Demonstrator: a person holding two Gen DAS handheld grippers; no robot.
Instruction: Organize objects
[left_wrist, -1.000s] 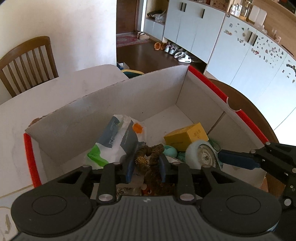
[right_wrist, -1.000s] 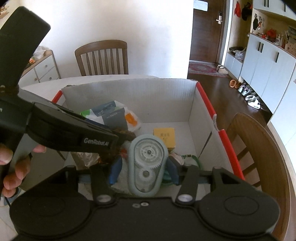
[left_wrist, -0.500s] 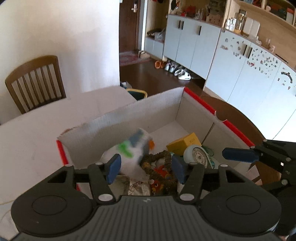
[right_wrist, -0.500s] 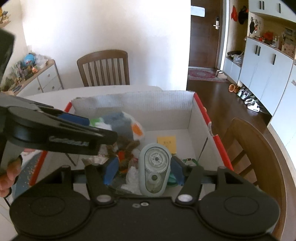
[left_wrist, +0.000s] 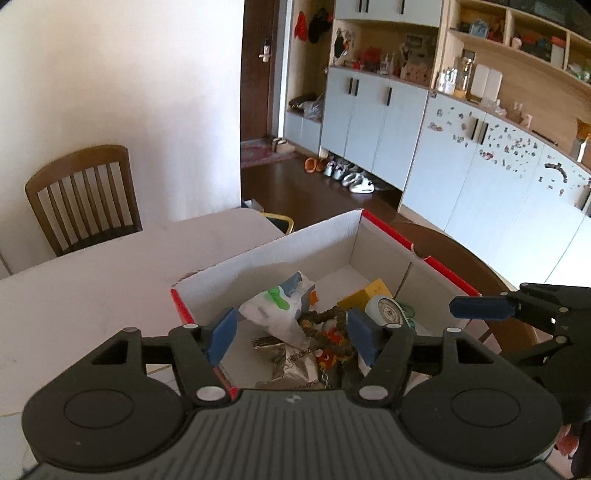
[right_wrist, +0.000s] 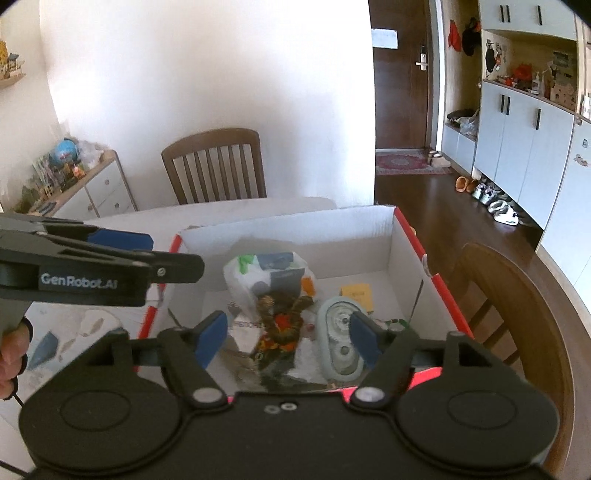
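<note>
You hold two grippers above one white cardboard box (right_wrist: 288, 229) with red edges, which stands on the white table (left_wrist: 92, 280). Your left gripper (left_wrist: 291, 334) is released: its jaws have just been opening, and nothing sits between the blue pads. Your right gripper (right_wrist: 284, 338) is likewise released, its jaws also just opened, and it grips nothing.

Count inside the box: one white plastic bag (right_wrist: 266, 277) with green and blue print, one yellow carton (right_wrist: 356, 293) lying flat toward the far right corner, one pale green geared device (right_wrist: 338, 338), one brown beaded item with an orange charm (left_wrist: 328, 343), and one crumpled silver wrapper (left_wrist: 291, 369). Smaller pieces under these are too jumbled to count.

In the right wrist view, the geared device lies on the box floor below the right gripper, close by its right finger and apart from the pads. In the left wrist view, the beaded item and bag lie below the left gripper, framed by its parted fingers and untouched.

Two wooden chairs are in view: one (right_wrist: 218, 166) at the far side of the table, one (right_wrist: 517, 314) at the right.
</note>
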